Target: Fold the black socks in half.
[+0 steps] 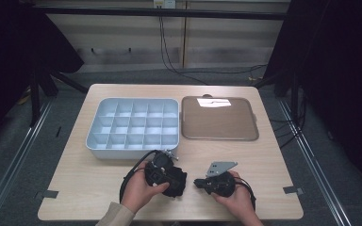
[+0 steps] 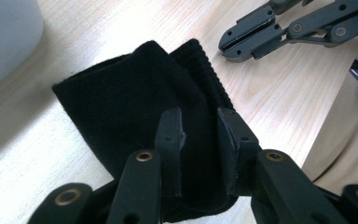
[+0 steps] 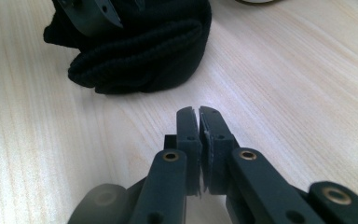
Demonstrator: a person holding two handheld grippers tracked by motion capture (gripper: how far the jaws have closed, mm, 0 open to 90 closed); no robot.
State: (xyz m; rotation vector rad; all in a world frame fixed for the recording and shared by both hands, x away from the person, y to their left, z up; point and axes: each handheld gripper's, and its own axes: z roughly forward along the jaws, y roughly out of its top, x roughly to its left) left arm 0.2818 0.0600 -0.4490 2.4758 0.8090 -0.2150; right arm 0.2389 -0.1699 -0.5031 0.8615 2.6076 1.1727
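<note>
Left gripper (image 2: 199,133) fingers are sitting slightly apart with the folded black knit sock (image 2: 135,102) between them; can't tell if the pads are pressing it. I'm seeing the right gripper (image 3: 198,122) fingers pressed together, nothing in them, resting just beside the sock on the worktop (image 1: 89,174). Further back: grey compartment tray (image 1: 94,141), brown tray (image 1: 219,136).

A pale grey compartment tray (image 1: 133,123) with a grid of small cells sits on the light wooden table (image 1: 85,179). Just beside it, toward the right, lies a flat brown tray (image 1: 219,118). Black cables (image 1: 169,56) trail across the floor beyond.
</note>
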